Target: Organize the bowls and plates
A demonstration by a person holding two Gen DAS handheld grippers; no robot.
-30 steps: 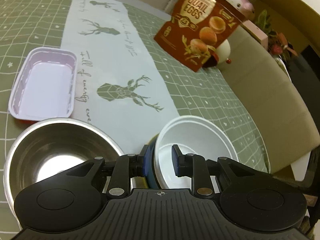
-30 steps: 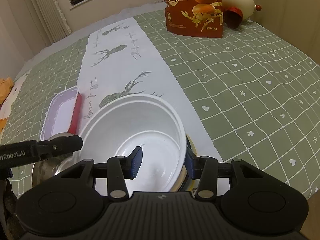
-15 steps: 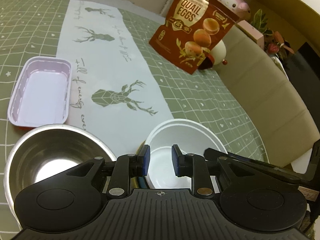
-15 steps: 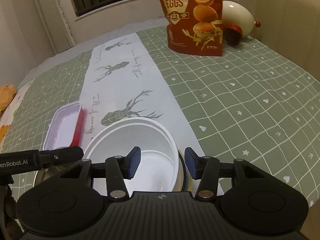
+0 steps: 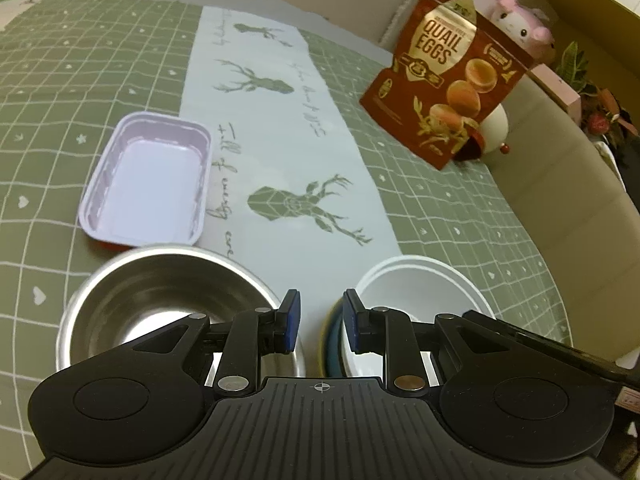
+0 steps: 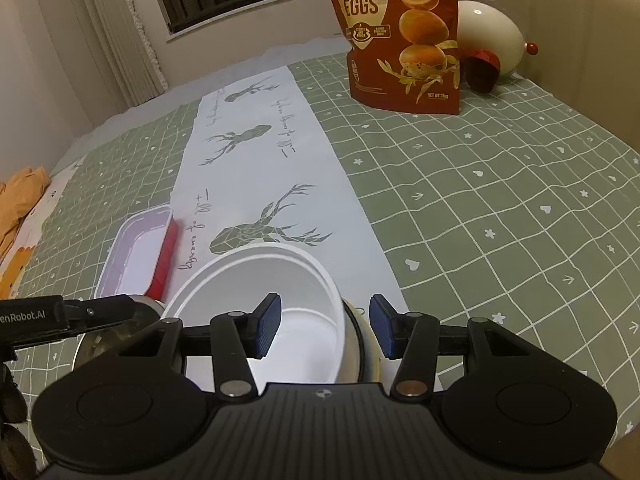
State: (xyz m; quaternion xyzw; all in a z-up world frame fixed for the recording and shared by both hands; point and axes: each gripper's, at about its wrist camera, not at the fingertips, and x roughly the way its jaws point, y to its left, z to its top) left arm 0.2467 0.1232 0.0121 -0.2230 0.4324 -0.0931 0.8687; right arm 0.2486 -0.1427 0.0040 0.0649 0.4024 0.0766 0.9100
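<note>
Blue-padded fingers of the left gripper (image 5: 318,320) stand apart with nothing between them, poised over the gap between a steel bowl (image 5: 168,300) and a white bowl (image 5: 420,296) nested in a darker dish. The right gripper (image 6: 324,326) straddles the white bowl's (image 6: 260,292) right rim, its pads clear of it. Beyond lie a pale rectangular tray (image 5: 148,184), a smooth deer-print runner (image 6: 272,160), the checked green tablecloth (image 6: 500,200) with open room to the right, and a glossy quail-egg pouch (image 6: 400,32).
</note>
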